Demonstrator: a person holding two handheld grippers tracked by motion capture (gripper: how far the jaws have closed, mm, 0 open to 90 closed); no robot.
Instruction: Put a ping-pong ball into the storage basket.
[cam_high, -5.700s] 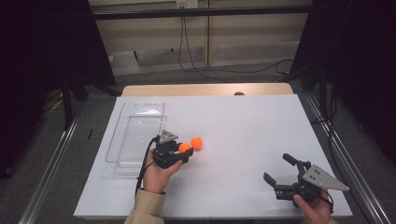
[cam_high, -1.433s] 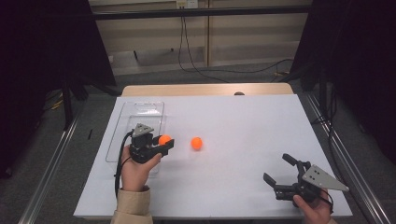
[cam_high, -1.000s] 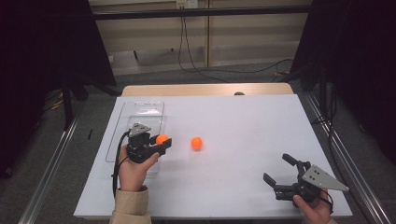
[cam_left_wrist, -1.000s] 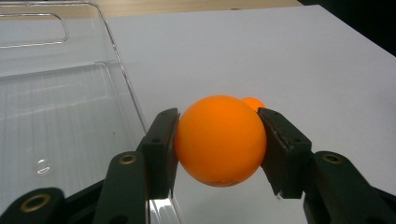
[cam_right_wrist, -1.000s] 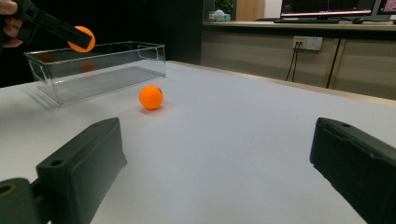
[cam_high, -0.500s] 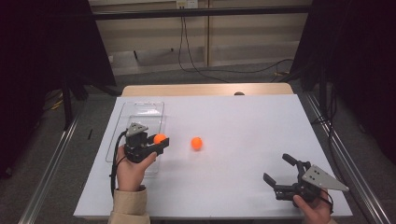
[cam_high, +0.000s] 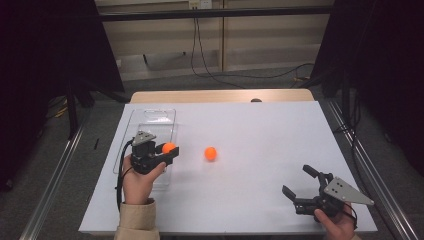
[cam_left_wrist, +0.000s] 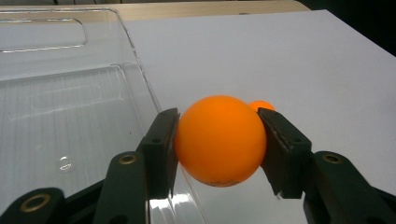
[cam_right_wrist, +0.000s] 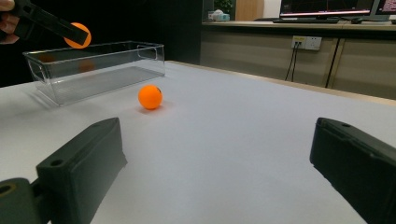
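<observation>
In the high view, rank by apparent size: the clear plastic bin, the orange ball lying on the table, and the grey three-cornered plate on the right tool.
1. Clear plastic bin, far the largest.
2. Grey three-cornered plate.
3. Orange ball on the table, smallest.
The plate sits nearer the camera, which may flatter it.

Two orange balls: one held ball at the left, clamped in the left gripper above the tray's right edge, and one loose ball on the table near its middle. One clear plastic tray at the far left. Two grippers, the right gripper at the near right.
</observation>
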